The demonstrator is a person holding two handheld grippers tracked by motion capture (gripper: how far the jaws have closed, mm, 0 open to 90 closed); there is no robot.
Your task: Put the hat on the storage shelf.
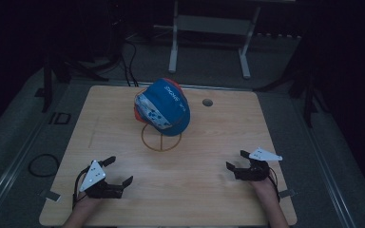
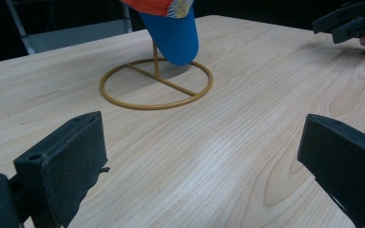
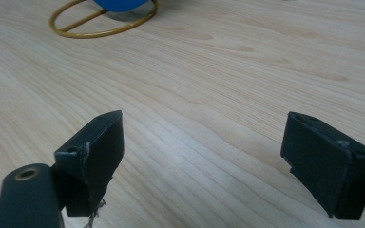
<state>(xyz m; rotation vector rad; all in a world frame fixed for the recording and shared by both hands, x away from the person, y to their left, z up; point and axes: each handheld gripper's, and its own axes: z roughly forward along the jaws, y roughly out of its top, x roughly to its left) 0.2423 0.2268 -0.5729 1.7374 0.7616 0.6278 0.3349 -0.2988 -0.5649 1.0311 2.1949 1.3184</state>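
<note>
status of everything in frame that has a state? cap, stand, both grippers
cap: hung on the stand, tilted, clear of the table, untouched
wire stand: upright, ring base flat on the table
left gripper: jaws open, empty, low over the near left of the table
right gripper: jaws open, empty, low over the near right of the table
</note>
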